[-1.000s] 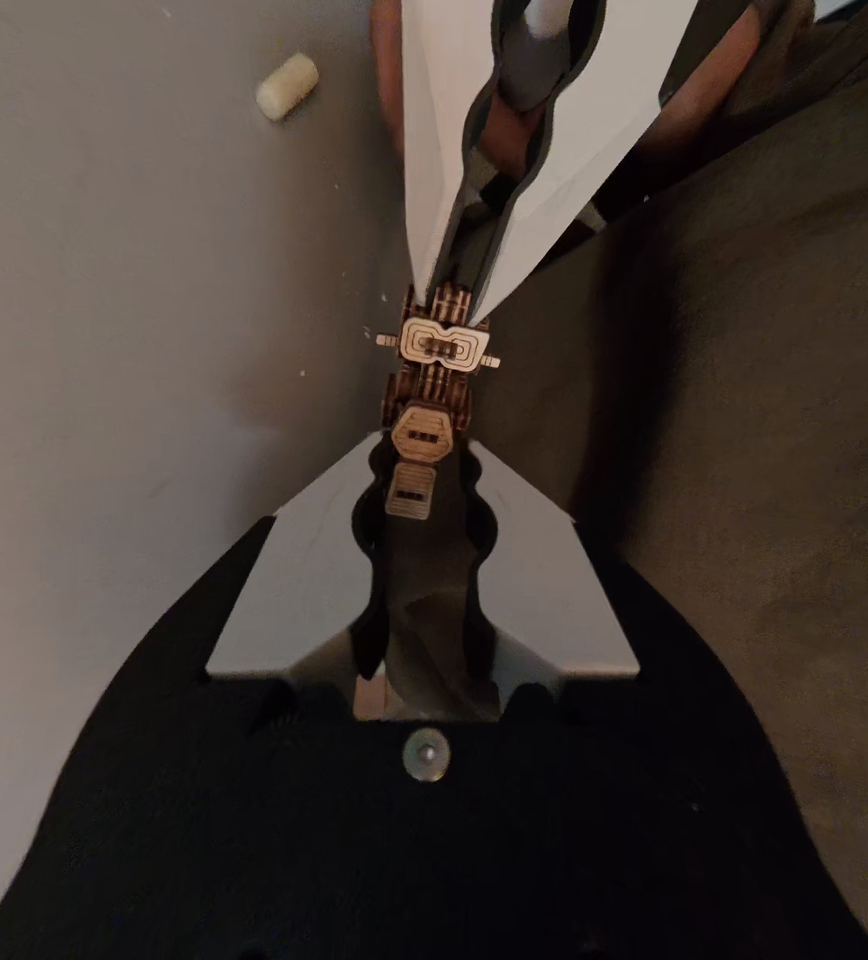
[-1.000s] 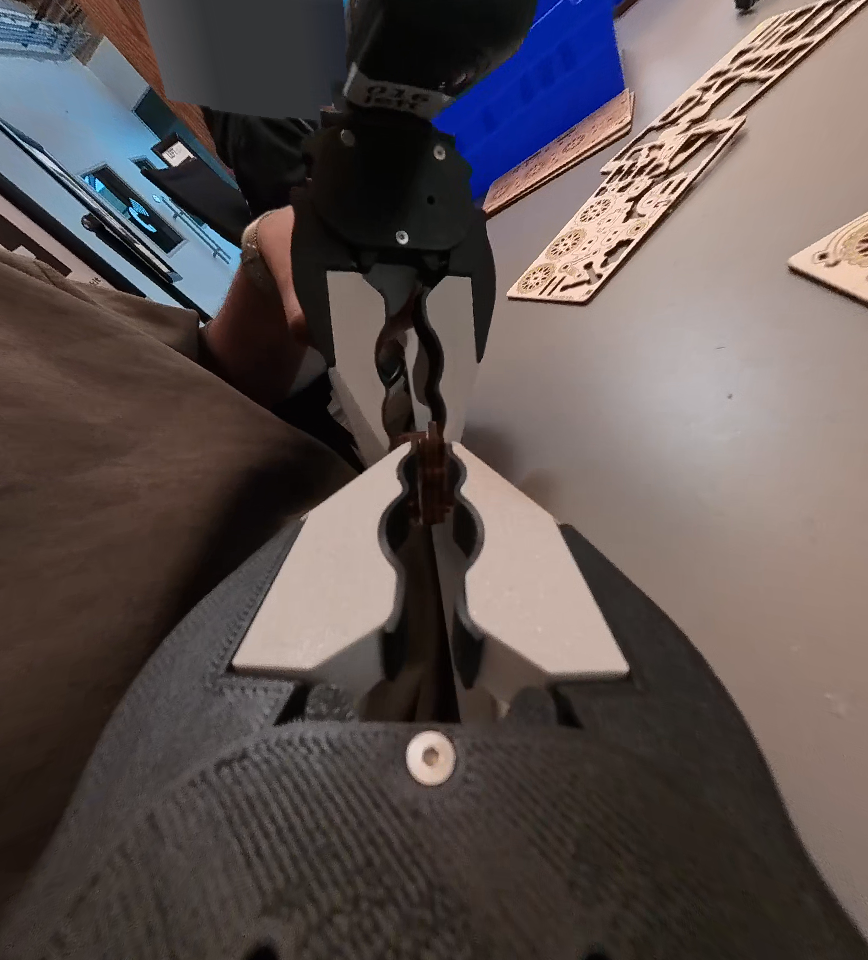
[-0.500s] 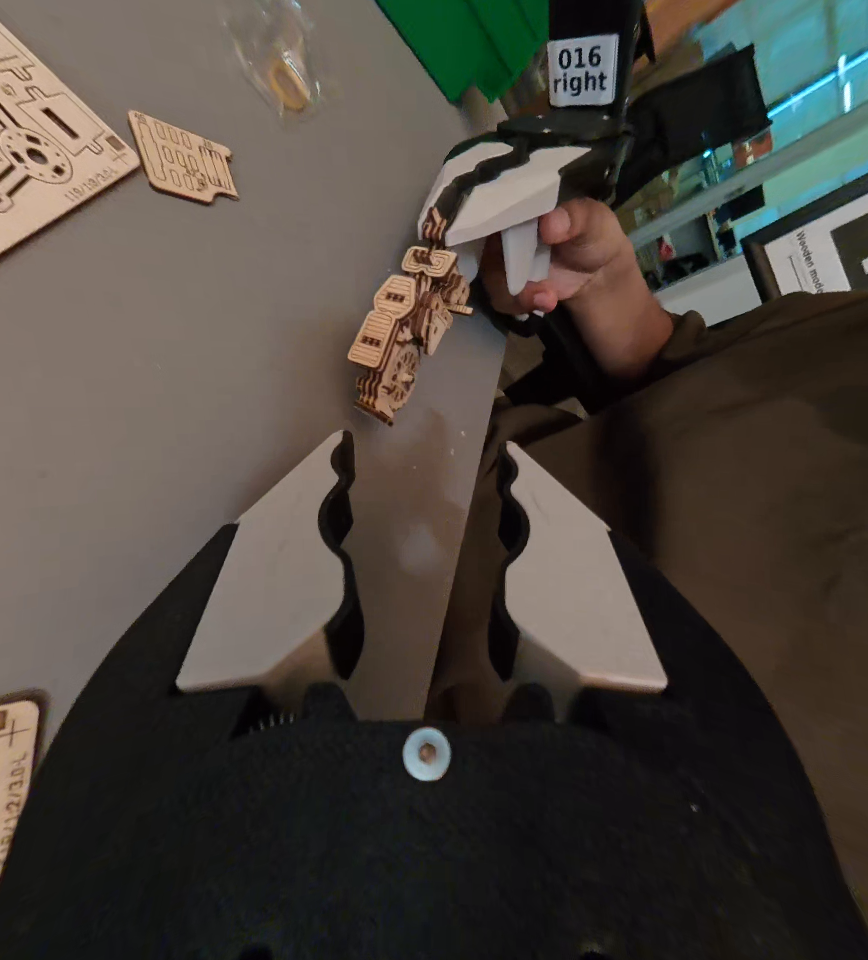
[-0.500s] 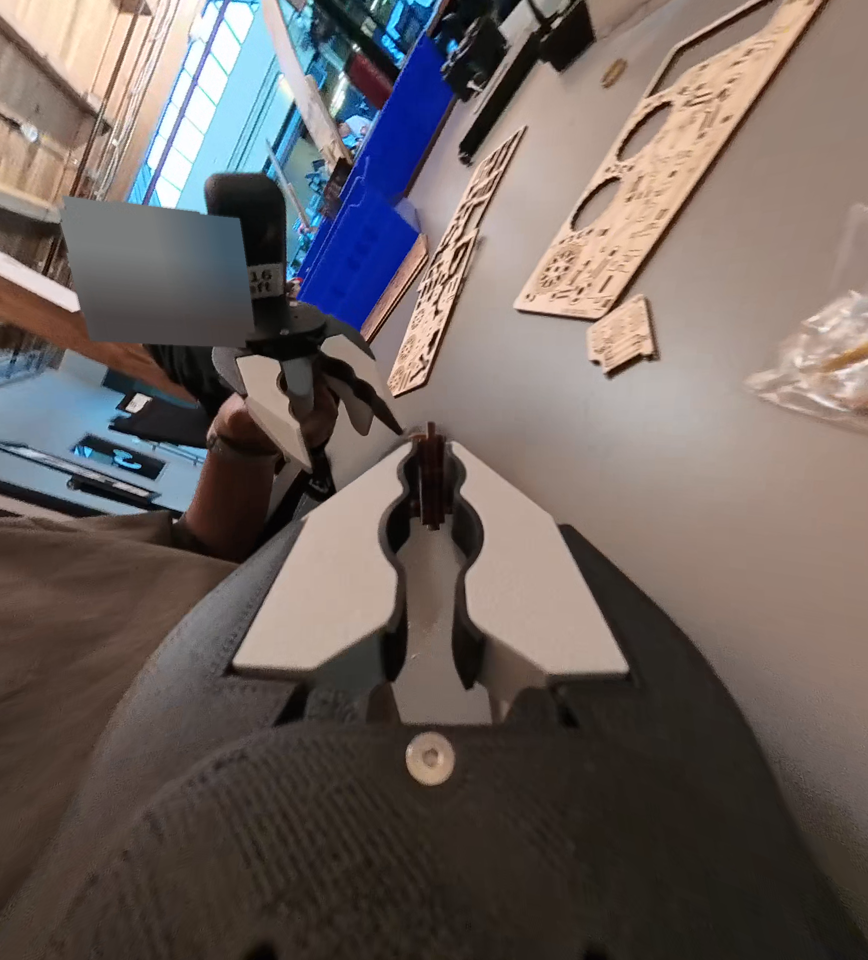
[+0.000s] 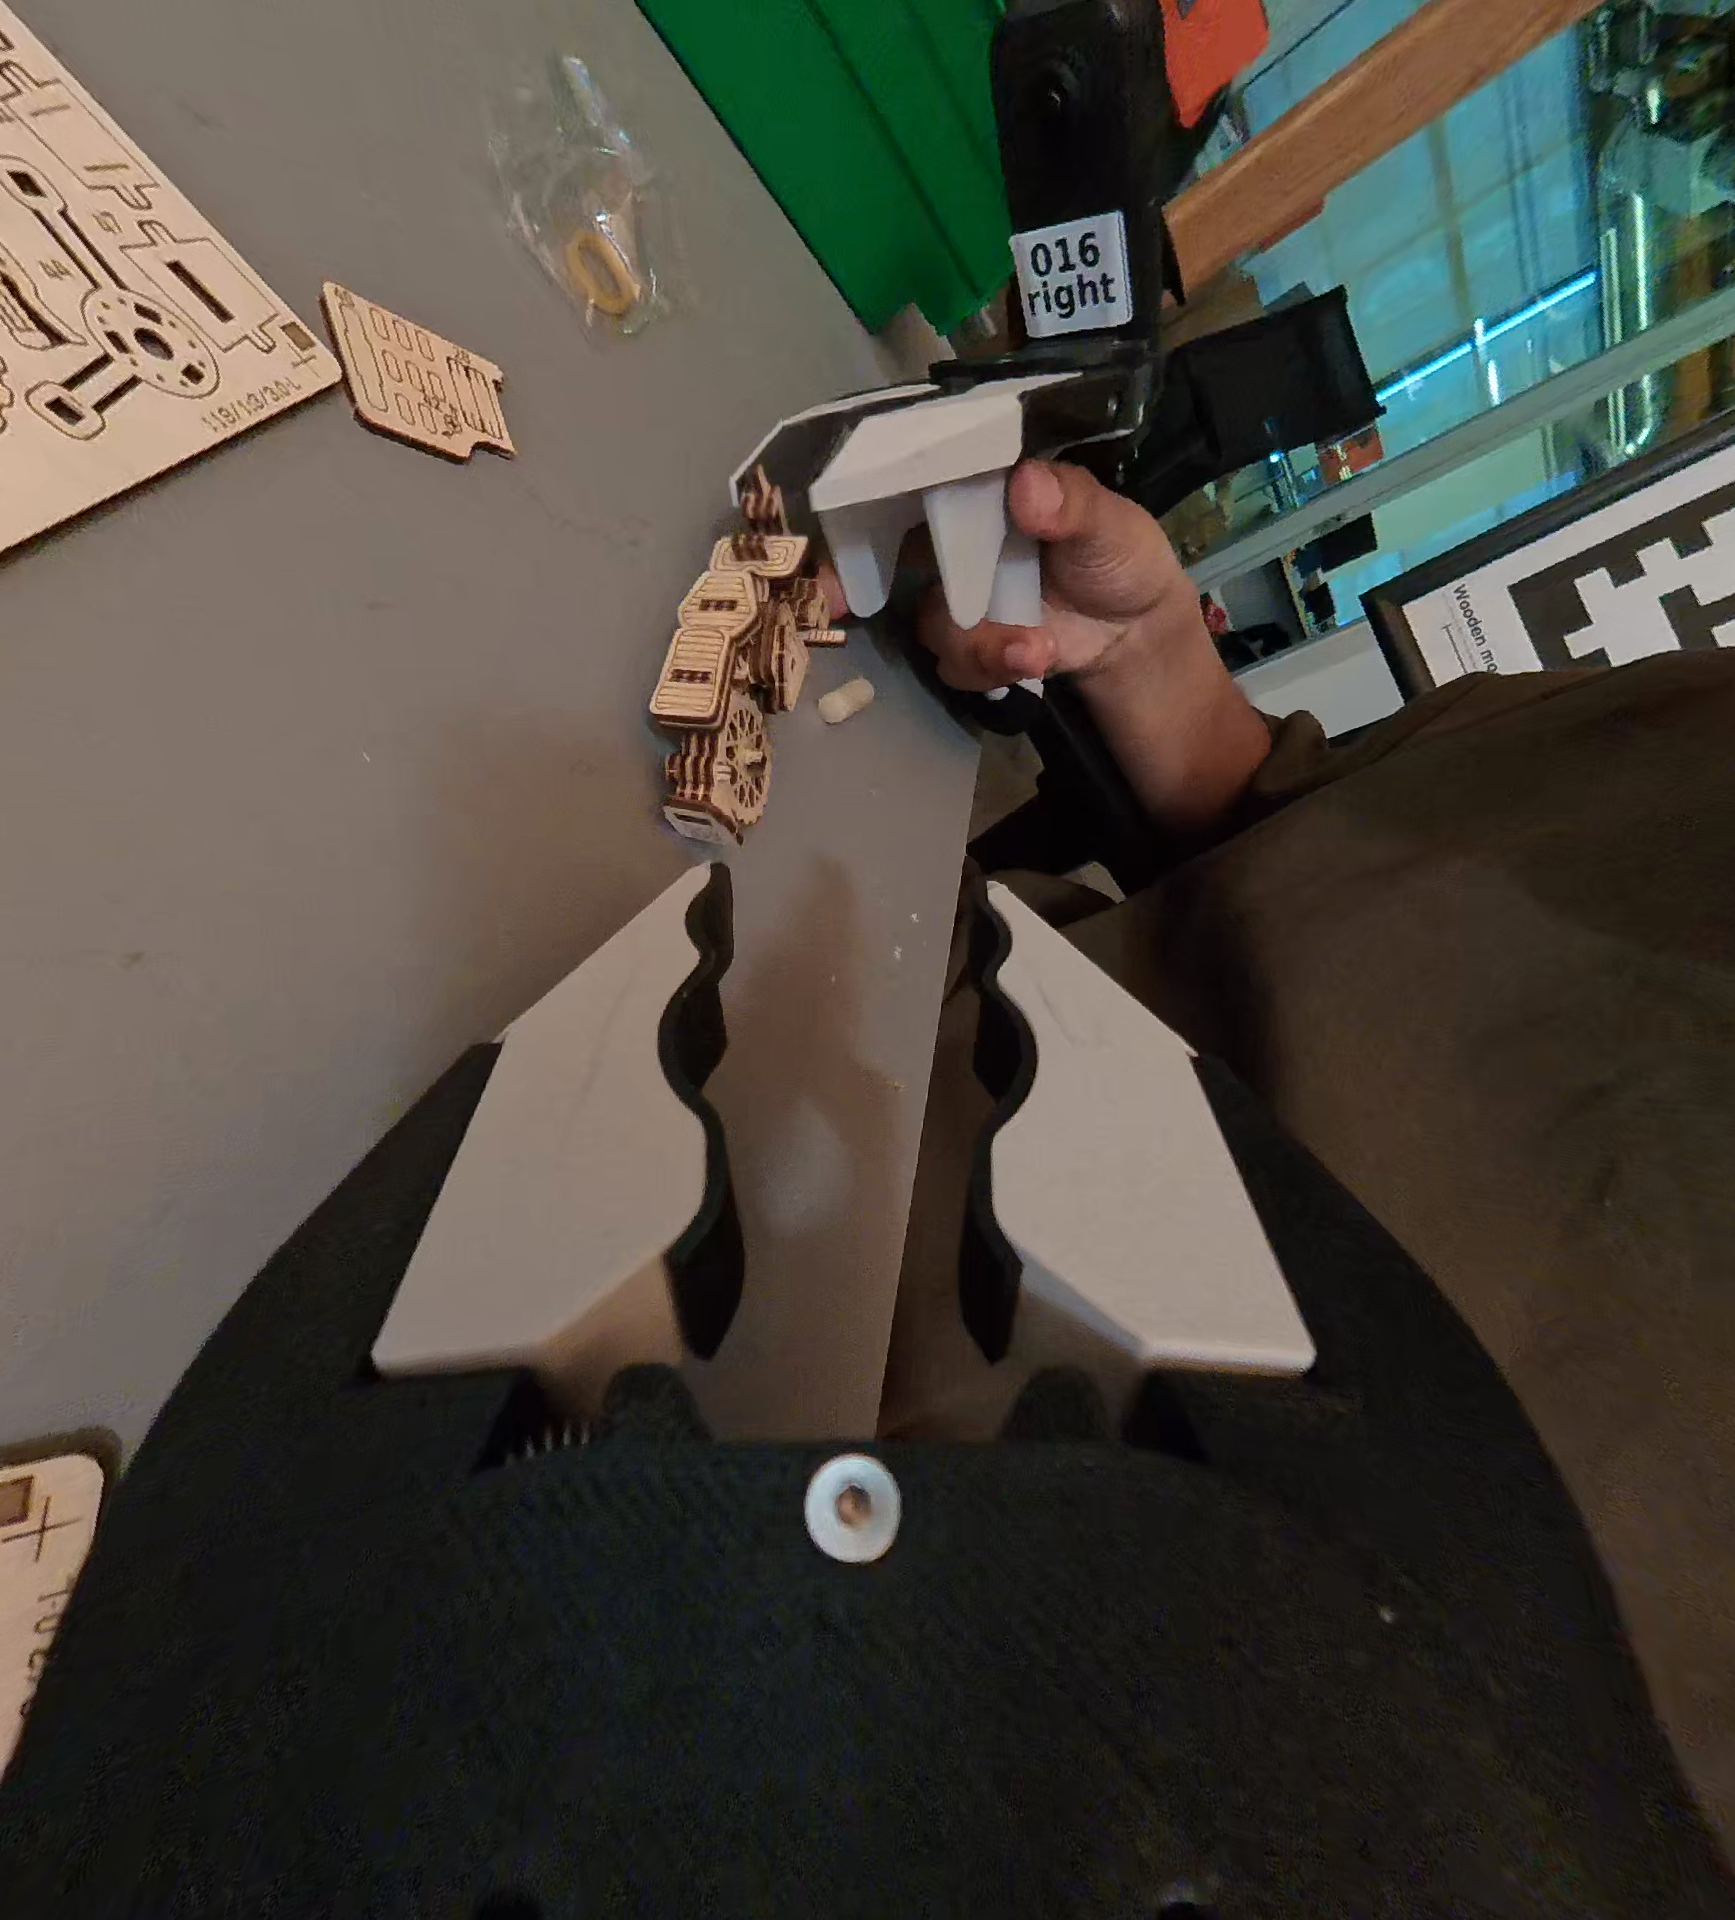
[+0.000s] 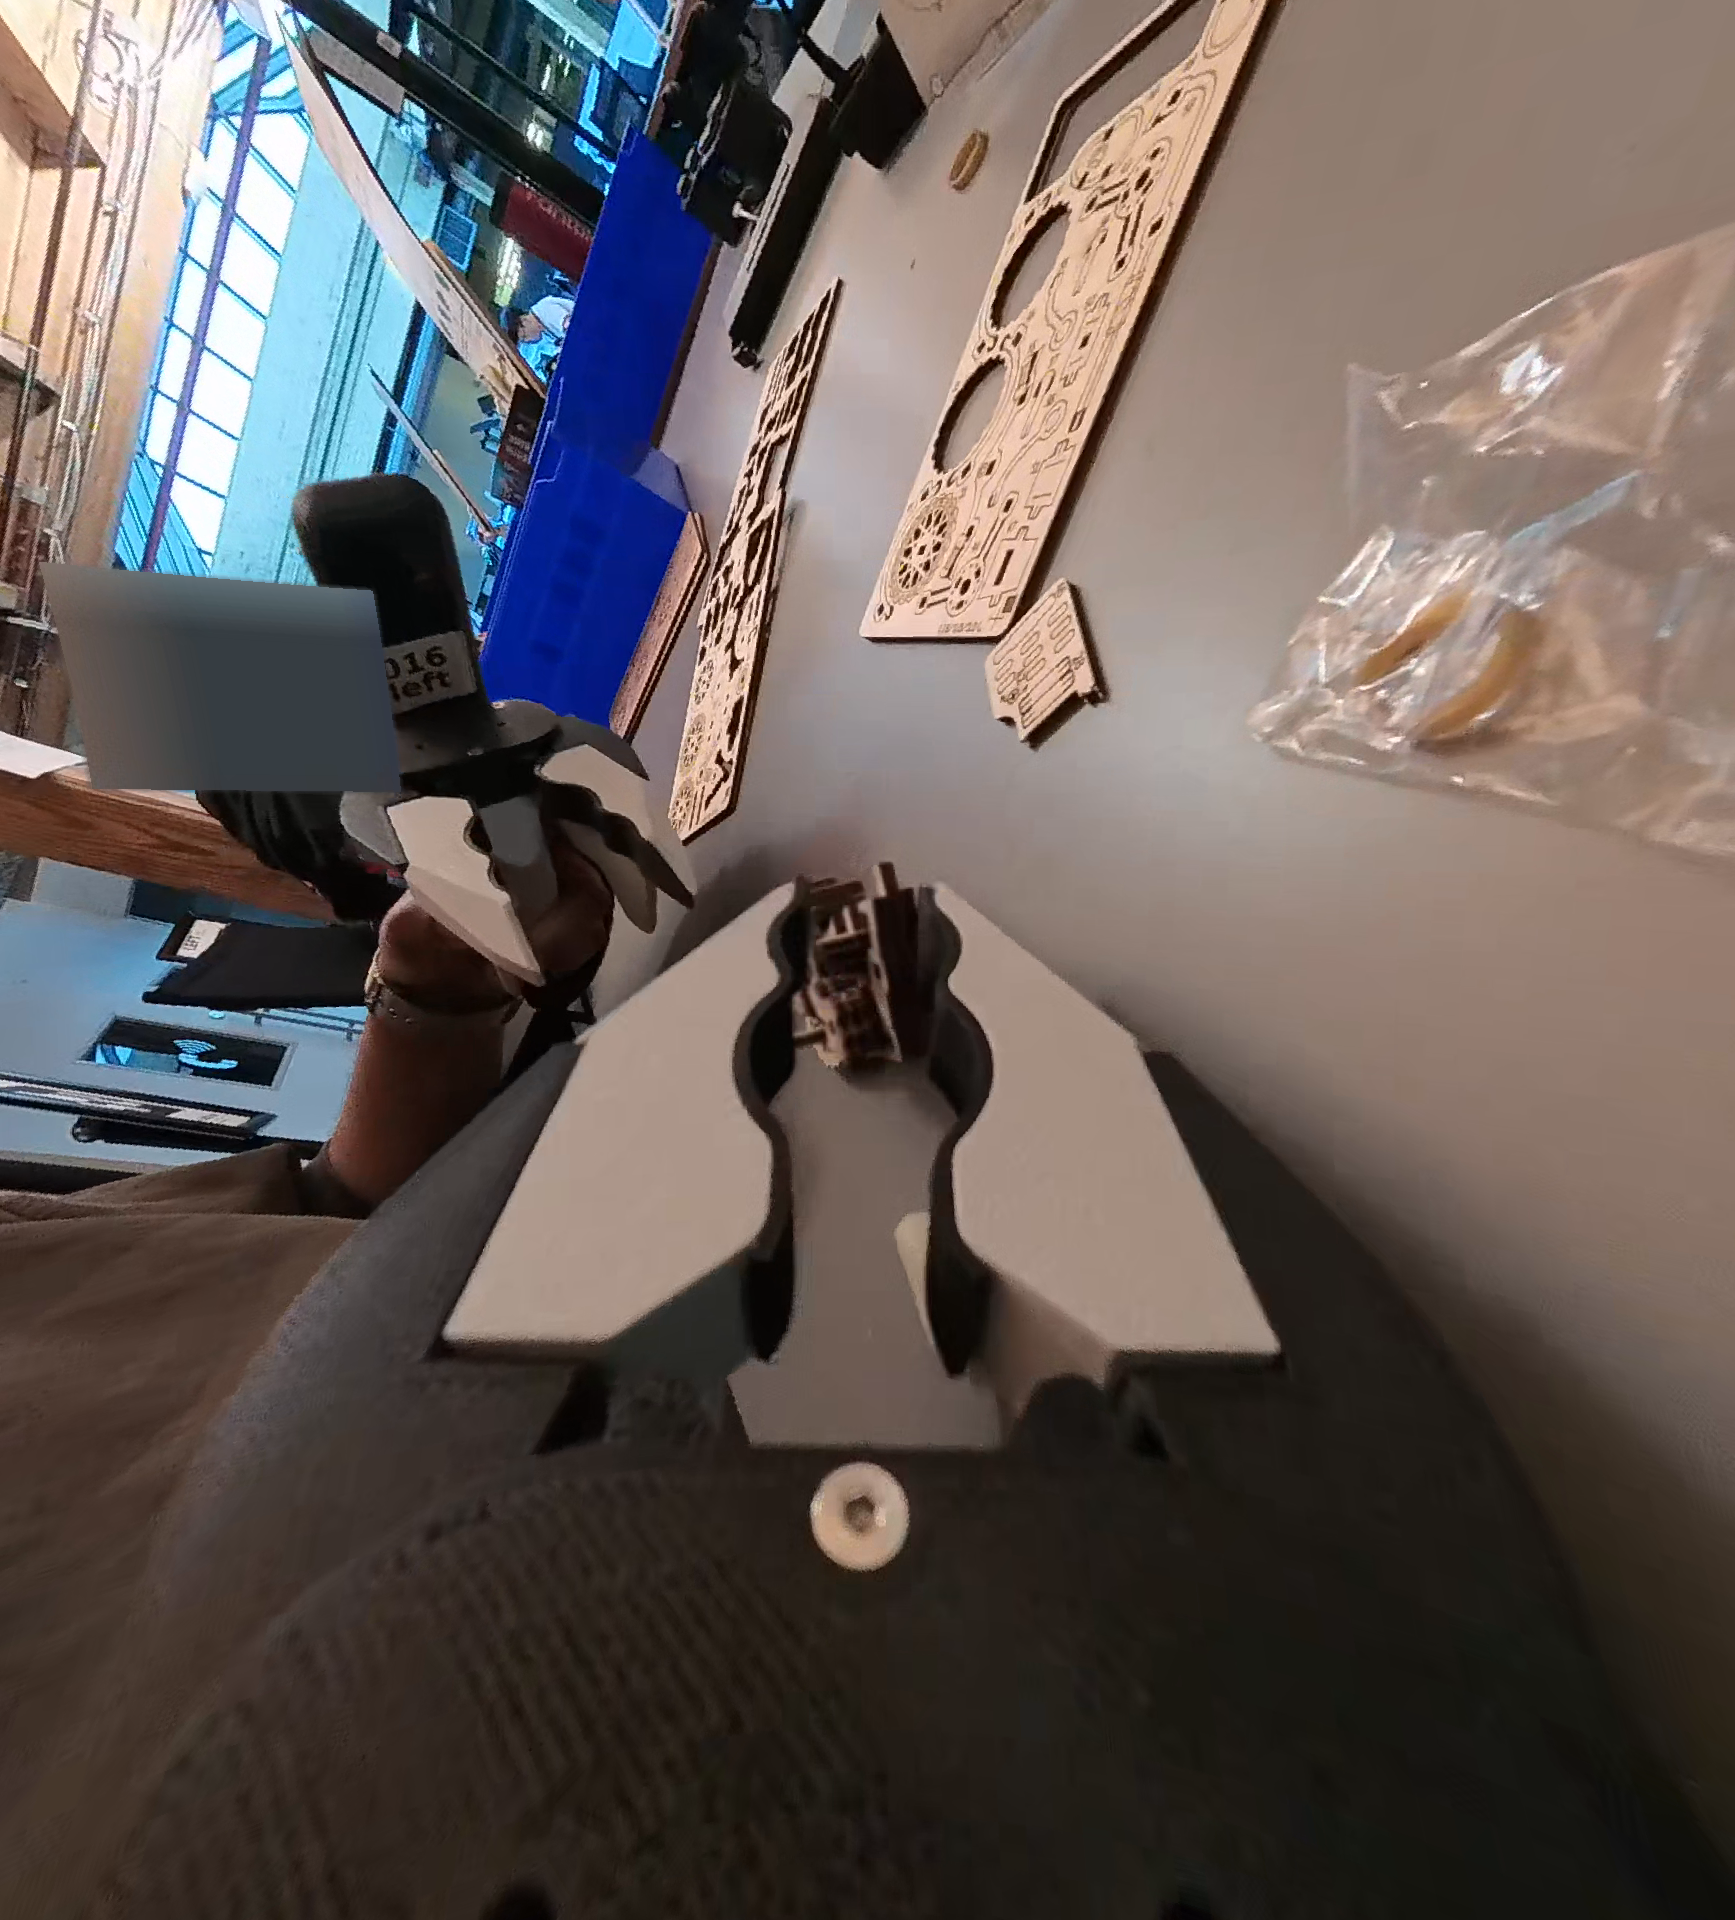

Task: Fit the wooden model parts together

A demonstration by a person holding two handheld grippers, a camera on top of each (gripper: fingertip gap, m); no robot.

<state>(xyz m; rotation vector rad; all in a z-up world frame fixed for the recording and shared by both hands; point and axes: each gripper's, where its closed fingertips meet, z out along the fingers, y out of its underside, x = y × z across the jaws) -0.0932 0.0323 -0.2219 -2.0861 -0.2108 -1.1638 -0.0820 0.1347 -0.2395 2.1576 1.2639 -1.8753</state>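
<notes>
Wooden model assembly (image 5: 728,696) is clamped at its upper end between the right gripper (image 5: 775,509) fingers and hangs above the grey counter (image 5: 219,831), not resting on it. Left gripper (image 5: 847,914) stands with fingers apart, empty, just near of the assembly's lower tip; the assembly's long axis runs roughly in line with that gap. Assembly is pale laser-cut plywood, layered plates with slots and a spoked wheel. Uncut part sheets (image 6: 1050,343) lie farther off on the counter.
</notes>
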